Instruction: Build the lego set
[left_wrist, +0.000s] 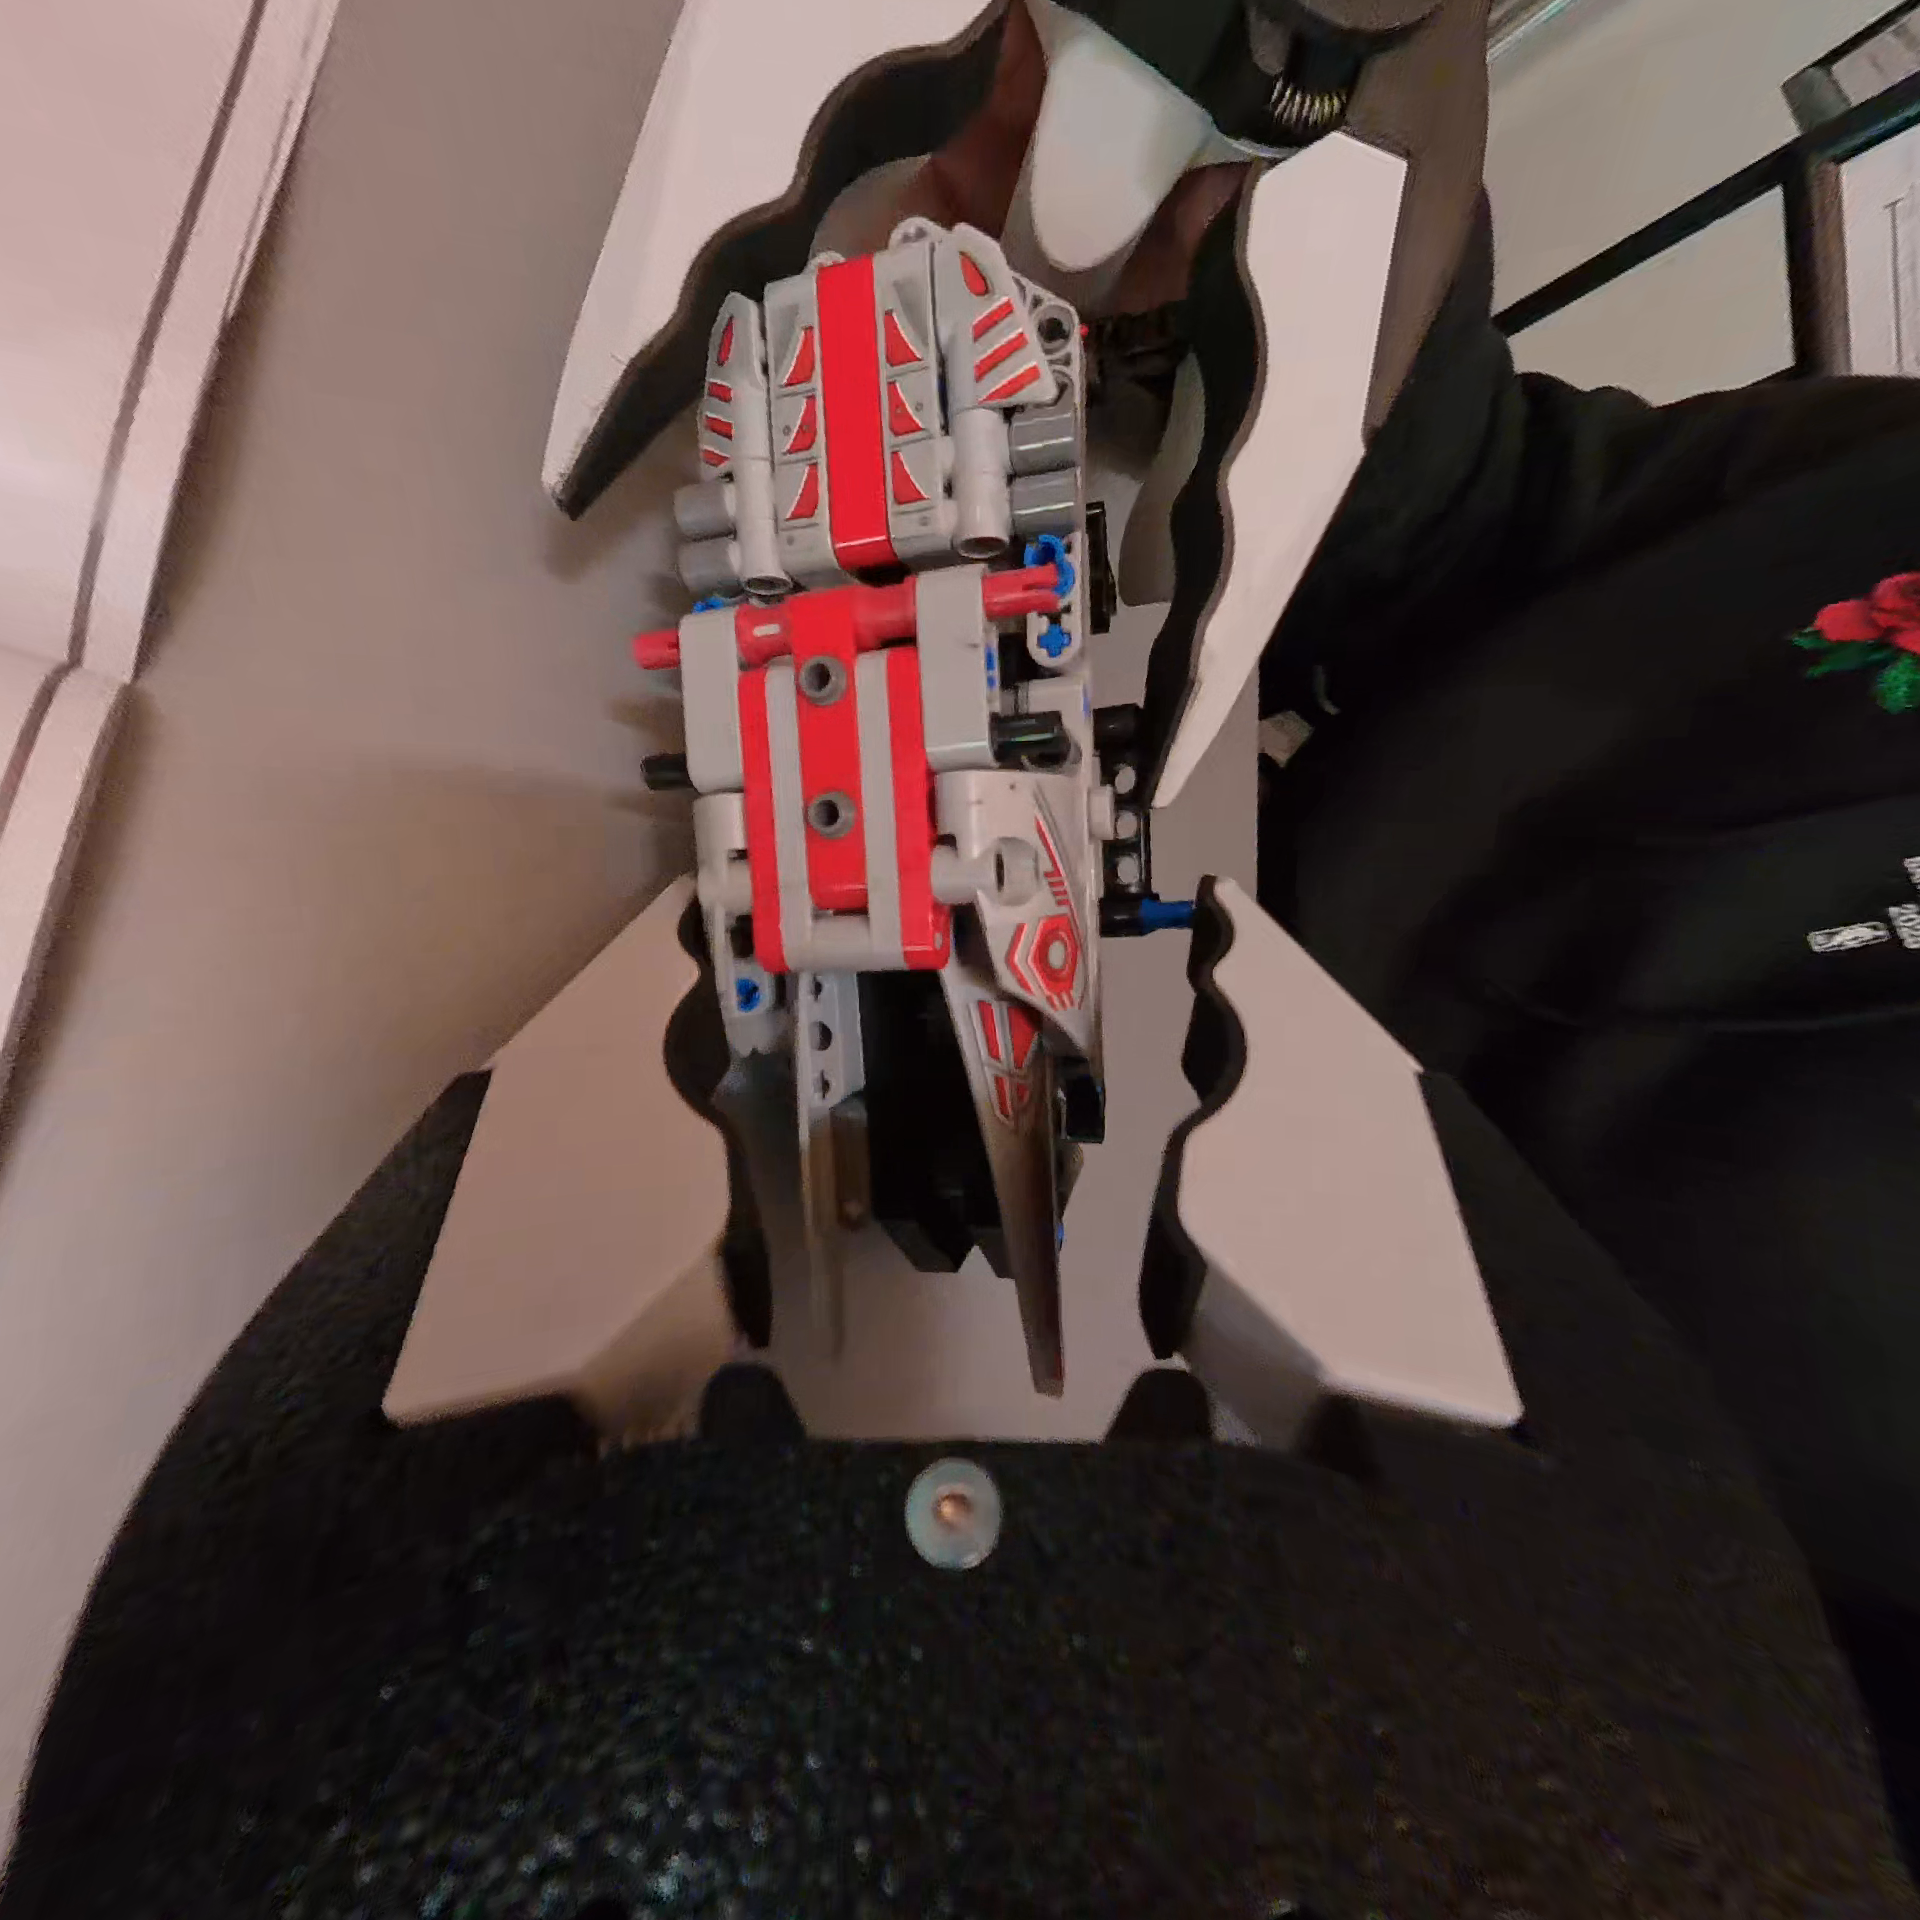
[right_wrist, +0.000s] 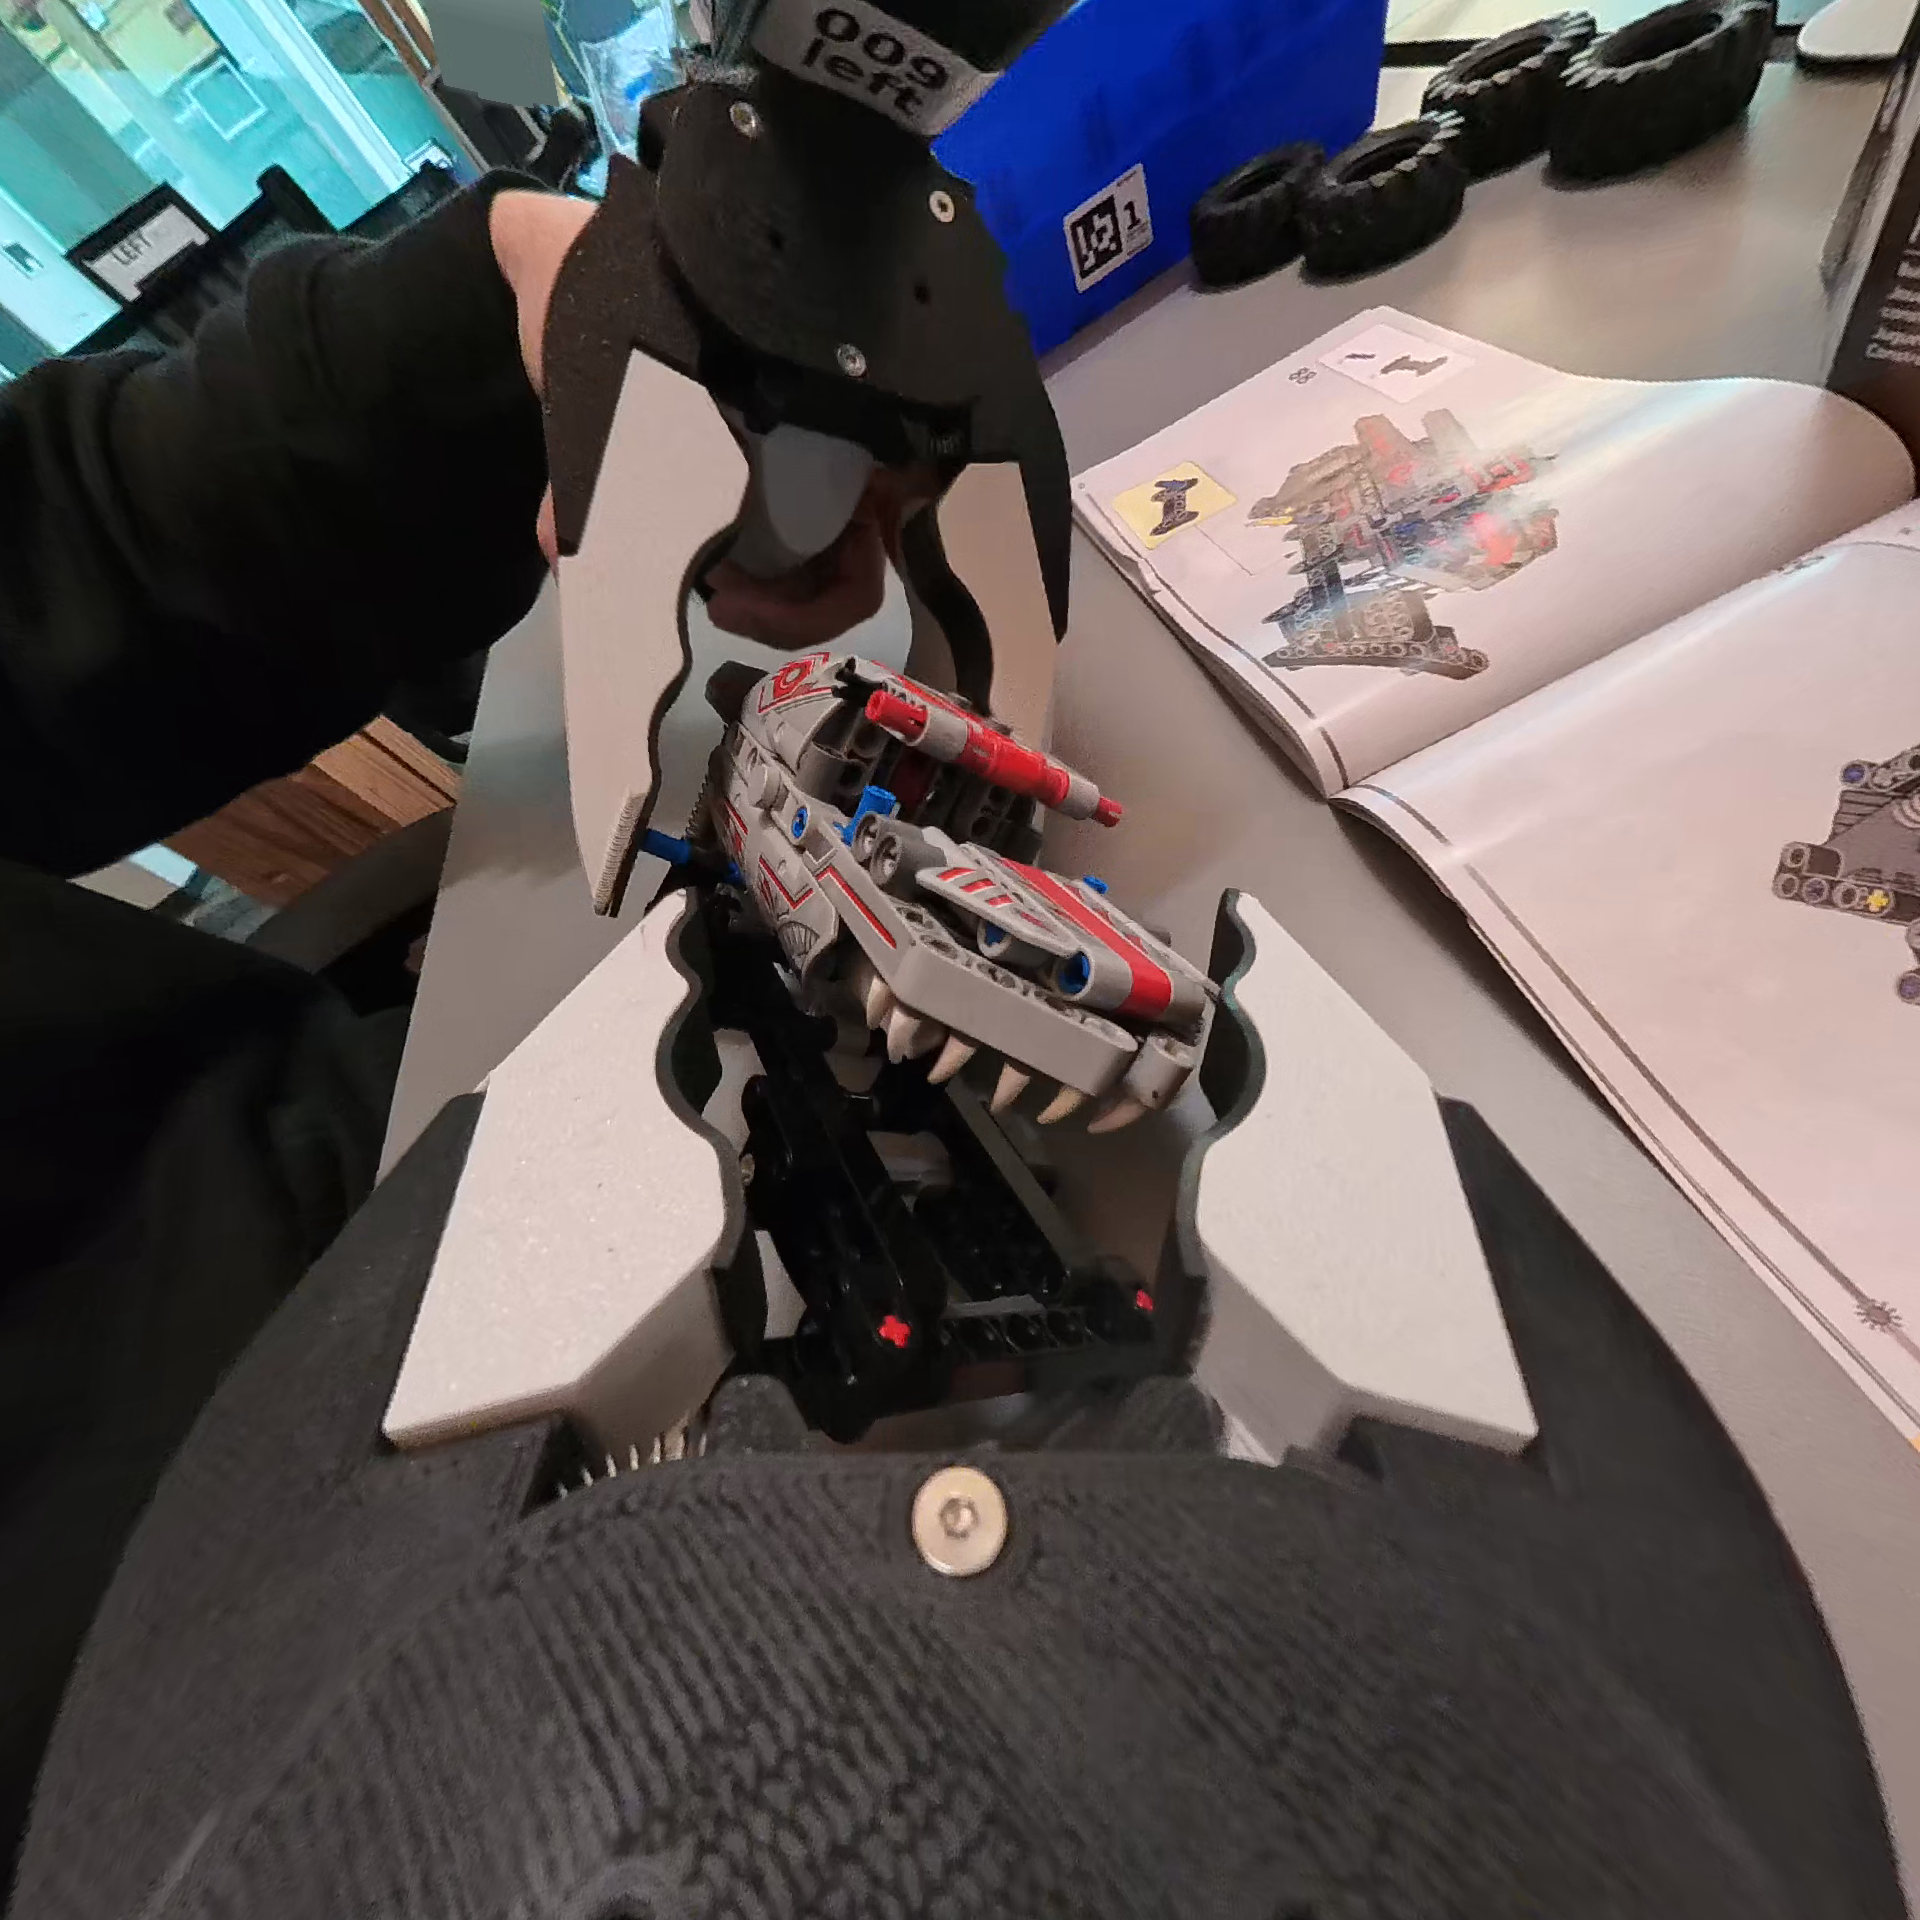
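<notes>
Lego model (right_wrist: 935, 935) between both tongs (right_wrist: 951, 997)

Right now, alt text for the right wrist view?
A grey-and-red lego model with white teeth sits between the right claw and the left claw, above a grey table with an open instruction booklet and black tyres.

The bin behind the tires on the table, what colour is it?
Blue bin, with a white tag on its side; the right wrist view shows it best.
</notes>
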